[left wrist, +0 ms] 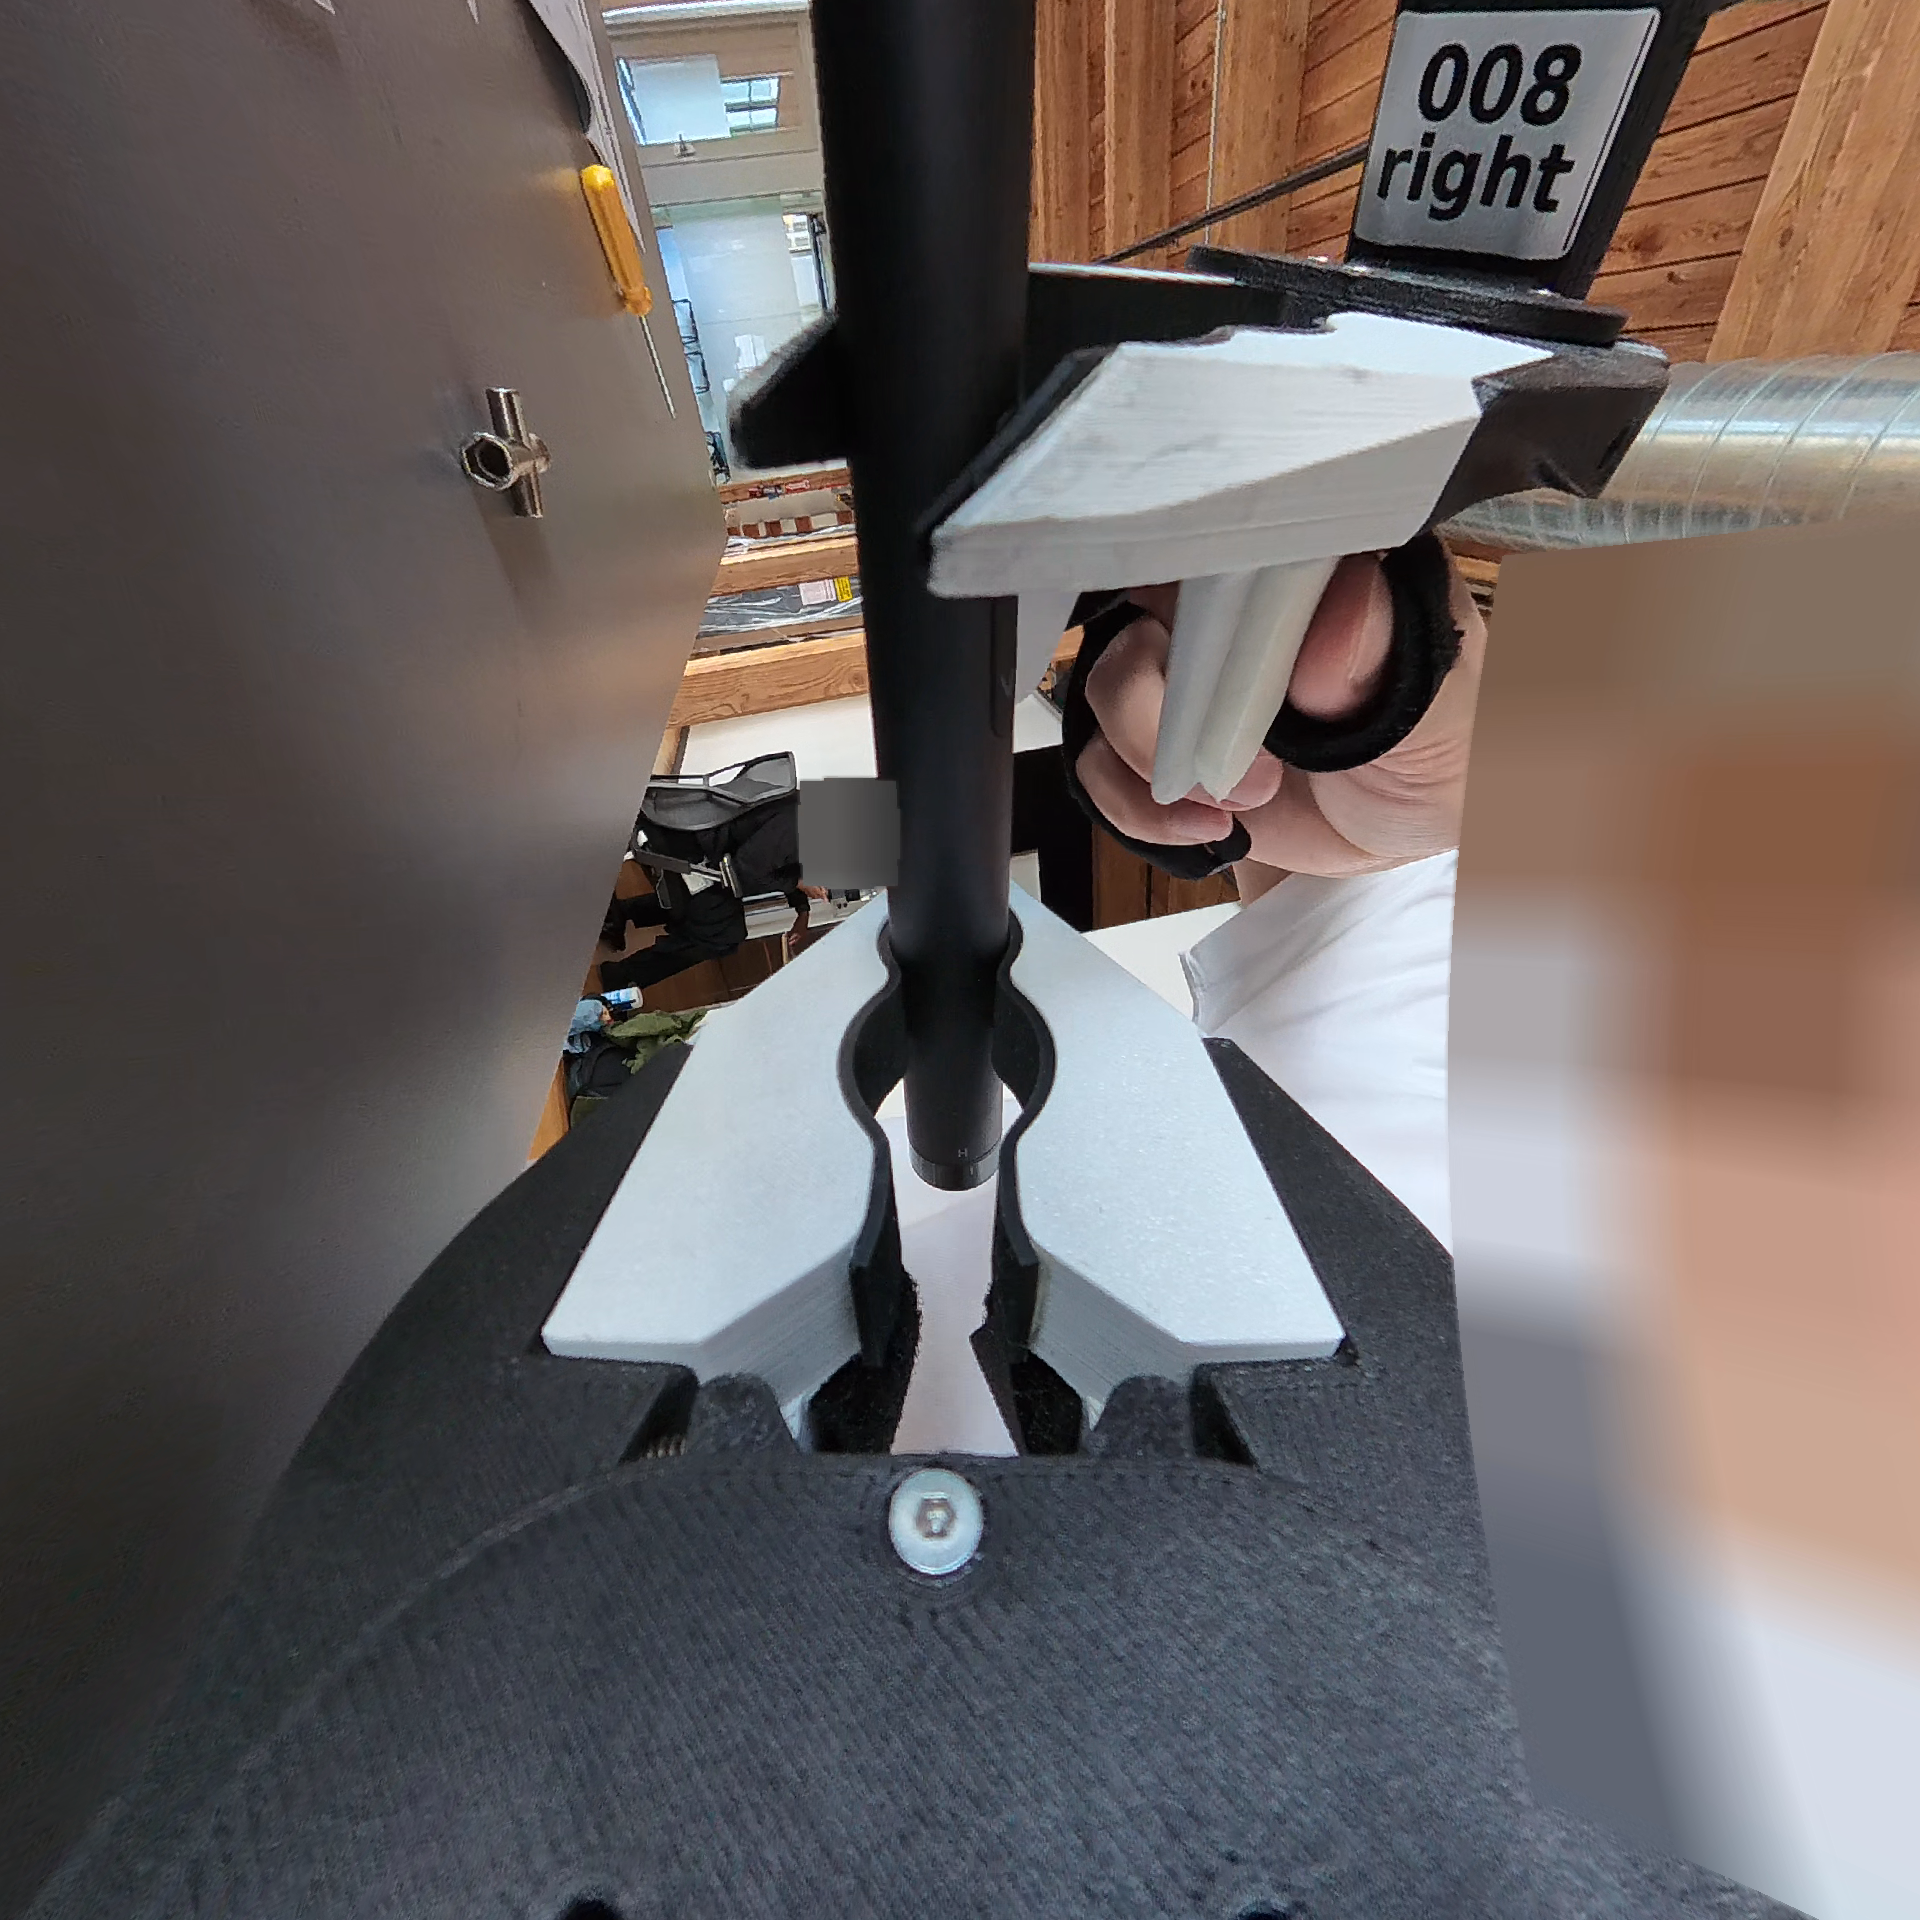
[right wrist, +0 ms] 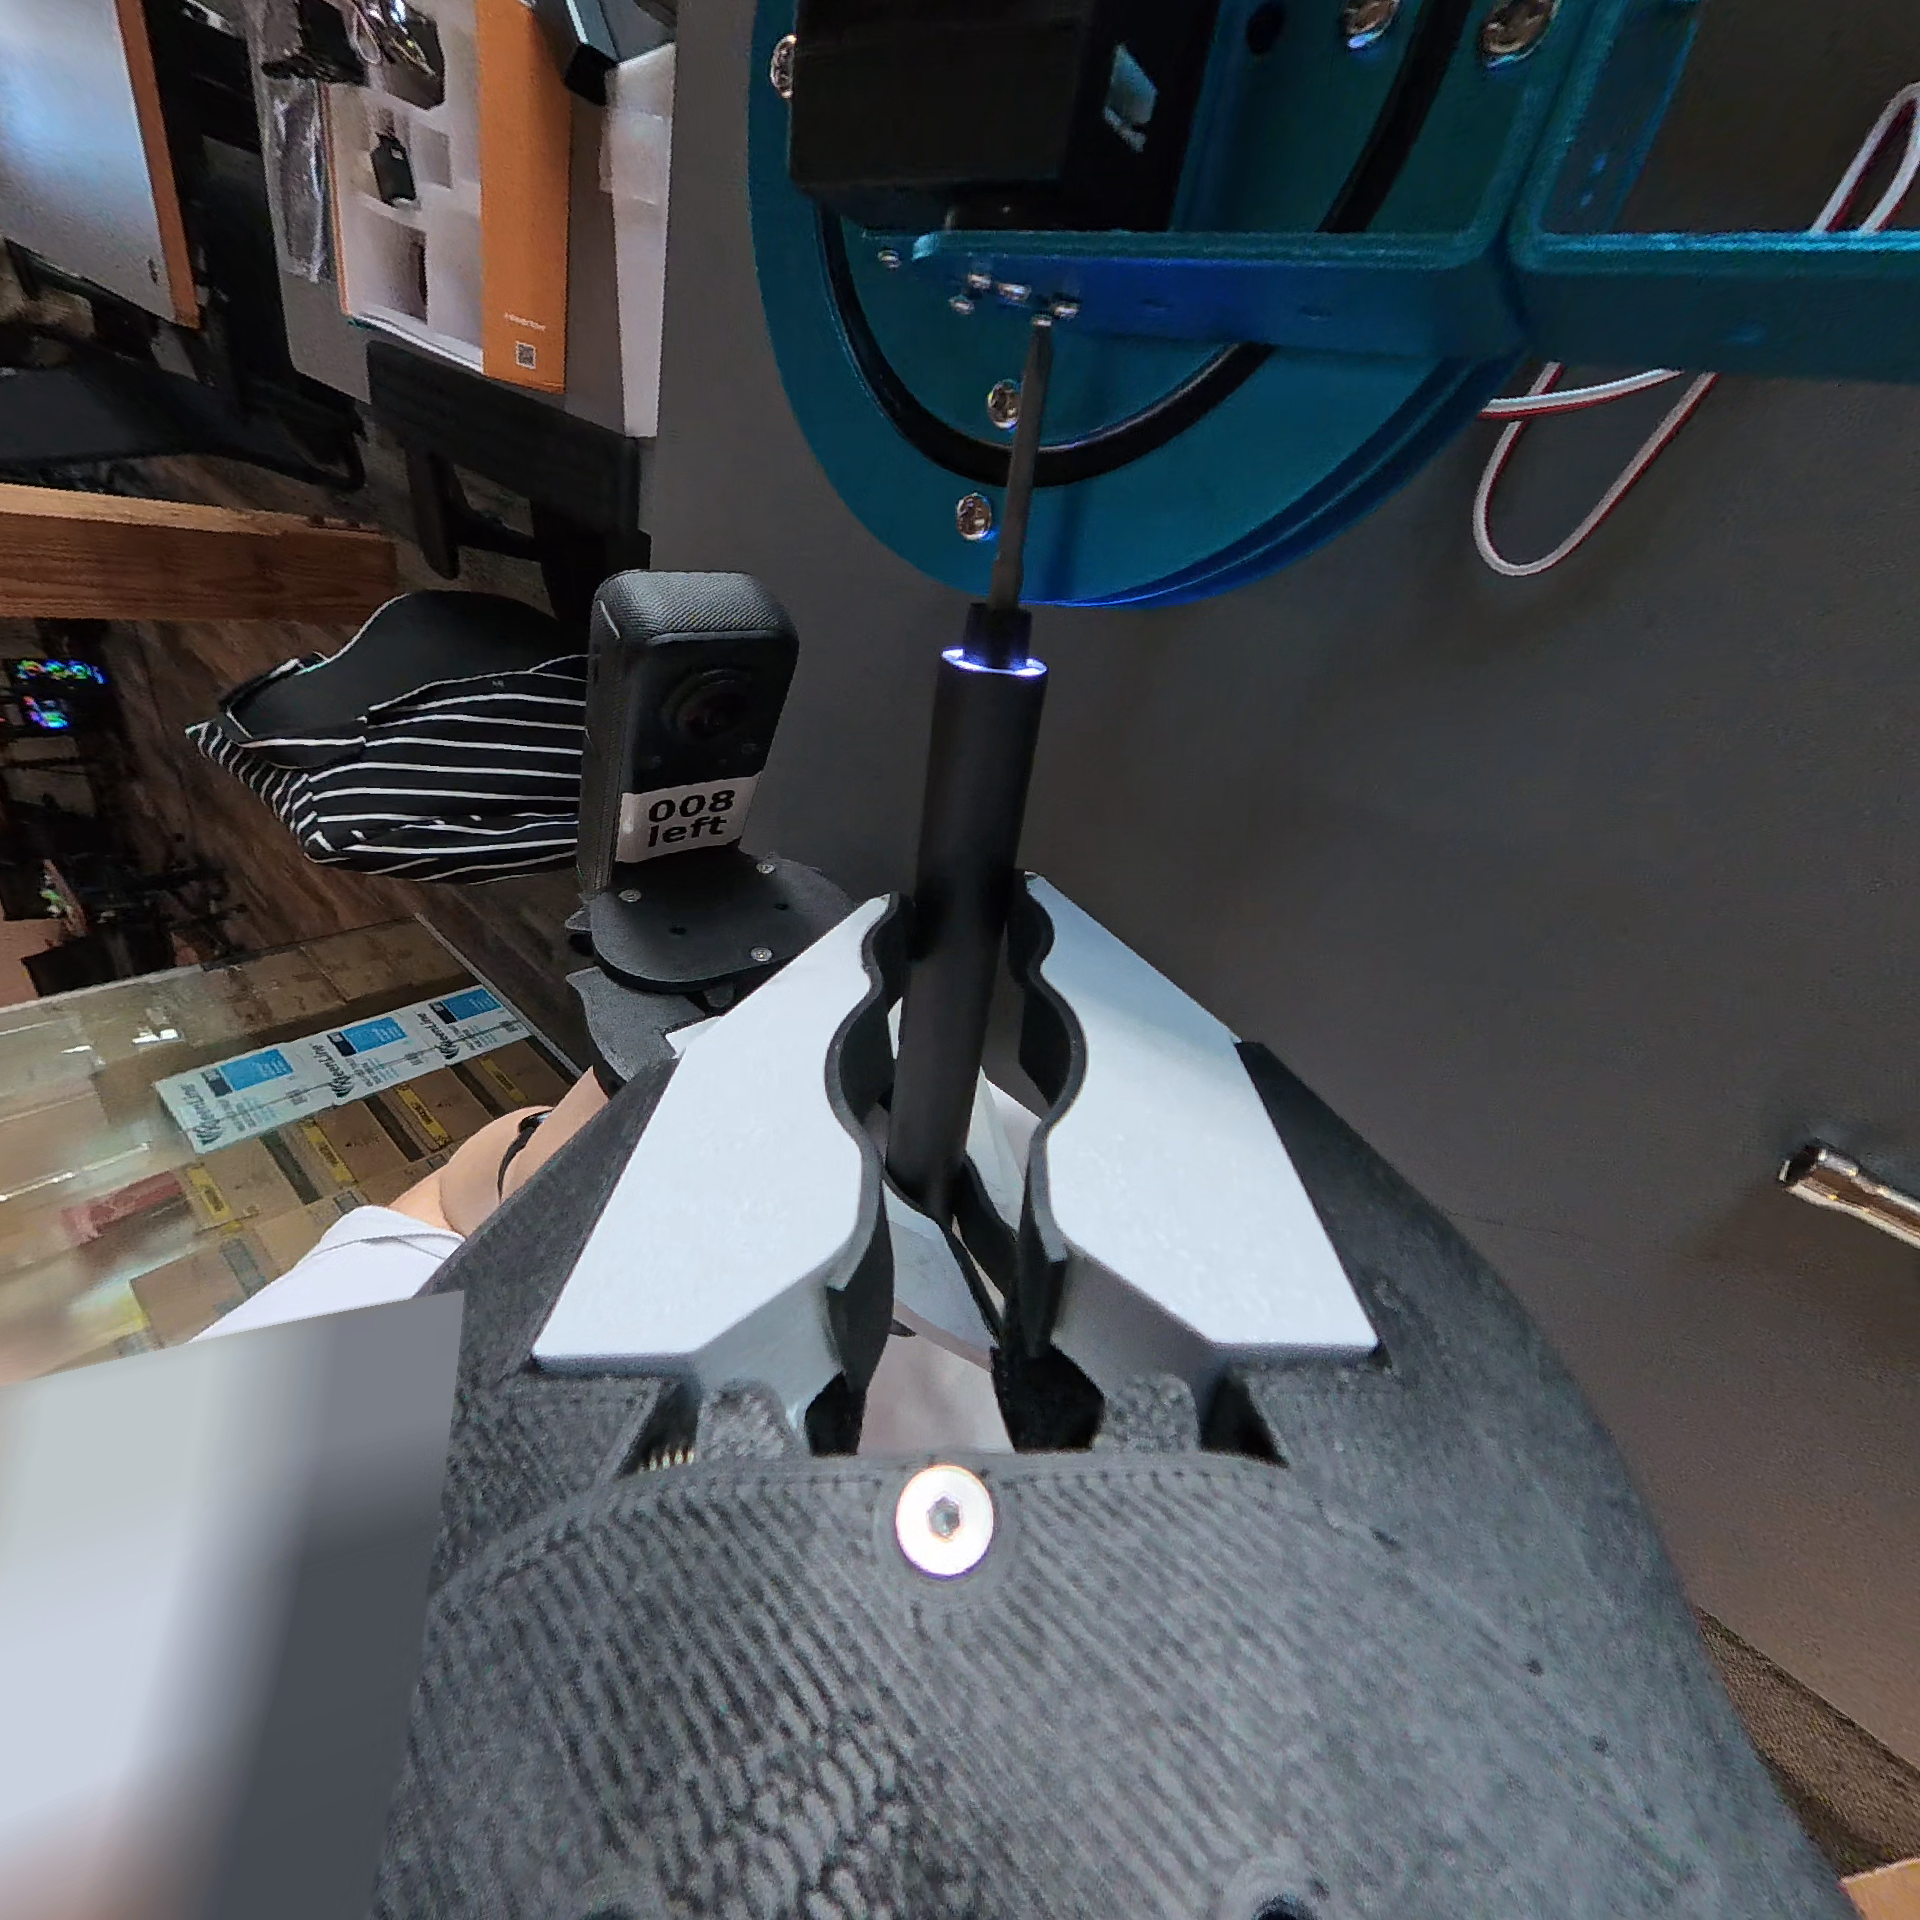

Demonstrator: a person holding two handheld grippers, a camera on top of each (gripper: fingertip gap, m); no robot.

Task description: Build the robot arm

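A black pen-shaped electric screwdriver runs up the middle of the left wrist view. My left gripper is shut on it near its rear end cap. Higher up, a white finger of the right gripper clamps the same tool, with a gloved hand on the trigger. In the right wrist view my right gripper is shut on the screwdriver, whose front ring glows. Its thin bit reaches a small screw on a blue printed part.
The grey work surface carries a yellow-handled screwdriver and a metal cross-shaped socket tool, which also shows in the right wrist view. Red and white wires loop beside the blue part. The left gripper's camera sits close left. Some 9 cm of space lies between my two pairs of fingers.
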